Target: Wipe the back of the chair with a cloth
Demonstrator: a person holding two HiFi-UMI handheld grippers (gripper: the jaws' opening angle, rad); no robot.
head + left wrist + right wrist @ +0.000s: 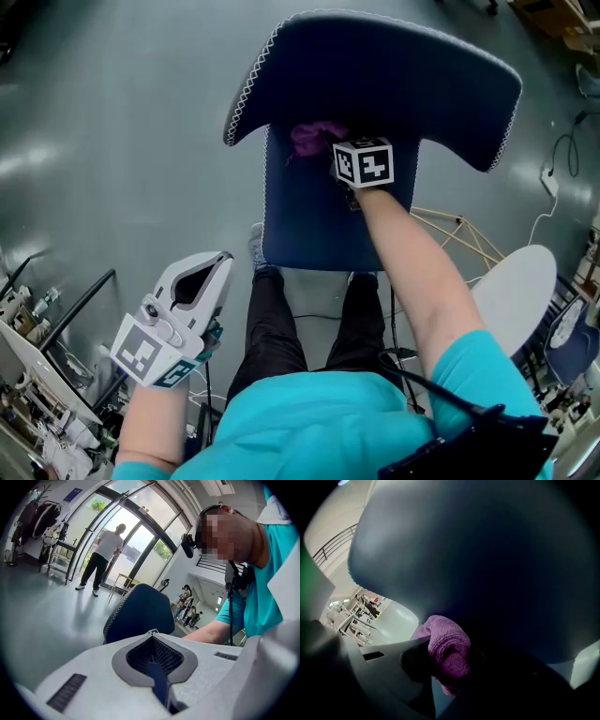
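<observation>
1. Head view: The chair (pixel 375 84) stands directly in front of the person, its dark blue backrest facing the camera. The right gripper (pixel 339 150) reaches to the narrow part of the backrest, just under the wide top. It presses a purple cloth (pixel 314 139) against the fabric, which puts the cloth on the surface to be wiped. The left gripper (pixel 208 272) hangs low at the person's left side, well apart from the chair, probably parked to leave the wiping path free.
2. Left gripper view: The left gripper (pixel 154 663) has its jaws together, with nothing between them. The chair (pixel 140 611) stands beyond, untouched by this gripper.
3. Right gripper view: The right gripper (pixel 436 667) is clamped on the cloth (pixel 447 653). A bunched fold bulges past the jaw tips, so soft material meets the backrest, not plastic. The chair (pixel 487 550) fills the view at close range.
</observation>
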